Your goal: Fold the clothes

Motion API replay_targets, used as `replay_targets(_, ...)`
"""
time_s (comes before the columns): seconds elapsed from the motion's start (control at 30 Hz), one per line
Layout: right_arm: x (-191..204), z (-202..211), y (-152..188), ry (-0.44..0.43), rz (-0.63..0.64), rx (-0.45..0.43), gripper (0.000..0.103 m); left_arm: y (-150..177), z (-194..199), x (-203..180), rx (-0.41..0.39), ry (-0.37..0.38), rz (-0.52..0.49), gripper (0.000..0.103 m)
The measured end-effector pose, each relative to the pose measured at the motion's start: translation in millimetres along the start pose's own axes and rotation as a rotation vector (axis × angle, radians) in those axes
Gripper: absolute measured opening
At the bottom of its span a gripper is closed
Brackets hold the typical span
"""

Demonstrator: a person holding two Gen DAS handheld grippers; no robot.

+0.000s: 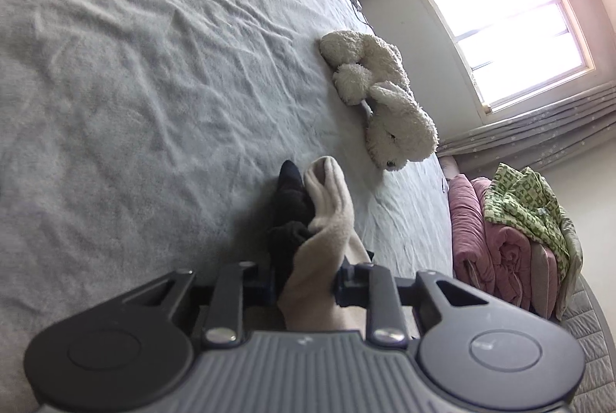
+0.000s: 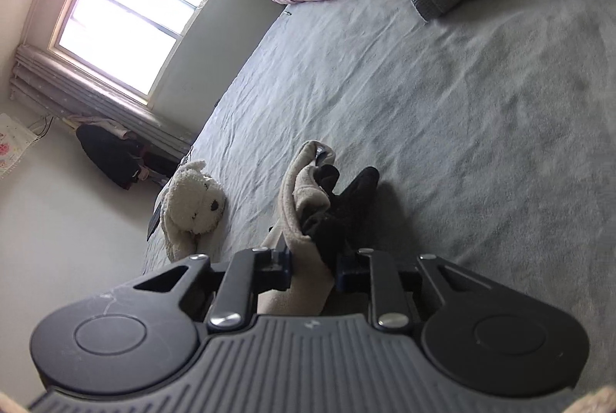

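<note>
left wrist view: the left gripper (image 1: 306,280) has its jaws closed on a beige garment (image 1: 331,216) bunched with a black garment (image 1: 287,220) just ahead, over the grey bed (image 1: 134,86); a plush dog (image 1: 381,97) lies beyond.

right wrist view: the right gripper (image 2: 312,268) clamps the beige garment (image 2: 298,205), with the black garment (image 2: 342,209) beside it.

Grey-sheeted bed (image 1: 154,86) beneath a bright curtained window (image 1: 512,24)

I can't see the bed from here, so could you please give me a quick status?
Left gripper and right gripper each shut on the beige garment. Black garment bunched against it. Plush toy lies clear, beyond.
</note>
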State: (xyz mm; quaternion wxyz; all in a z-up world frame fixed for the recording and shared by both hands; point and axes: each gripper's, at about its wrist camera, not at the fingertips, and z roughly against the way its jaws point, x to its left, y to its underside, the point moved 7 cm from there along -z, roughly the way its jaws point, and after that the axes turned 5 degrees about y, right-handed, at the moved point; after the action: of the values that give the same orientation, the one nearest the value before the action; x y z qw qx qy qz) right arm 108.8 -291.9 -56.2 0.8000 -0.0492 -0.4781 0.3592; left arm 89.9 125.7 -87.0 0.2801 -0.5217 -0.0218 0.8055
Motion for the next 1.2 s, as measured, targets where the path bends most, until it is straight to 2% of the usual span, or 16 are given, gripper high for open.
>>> replay_targets(0.3,-11,33,44,0.041,0.117,0.078,0.024,10,55,24,0.041,-0.004,-0.019,0.026)
replay_targets(0.47,-36,26,65,0.099,0.197,0.101,0.025,20,49,46,0.077,-0.015,-0.051,0.033)
replay_targets(0.57,-42,23,70,0.083,0.234,0.075,0.027,19,42,47,0.072,0.025,-0.065,0.036)
replay_targets(0.63,-39,24,69,0.086,0.255,0.069,0.032,19,40,45,0.061,0.033,-0.074,0.038)
replay_targets(0.7,-35,30,66,0.115,0.276,0.053,0.046,19,38,43,0.048,0.036,-0.081,0.039)
replay_targets(0.77,-32,35,60,0.177,0.312,0.015,0.049,19,36,41,0.040,0.031,-0.080,0.038)
replay_targets(0.93,-7,39,50,0.240,0.449,-0.116,0.050,20,38,38,0.022,0.000,-0.097,0.032)
replay_targets(1.13,38,19,86,0.146,0.646,-0.093,0.050,21,43,25,-0.022,-0.025,-0.161,0.031)
replay_targets(1.2,54,13,101,0.106,0.709,-0.076,0.046,21,44,21,-0.035,-0.026,-0.178,0.030)
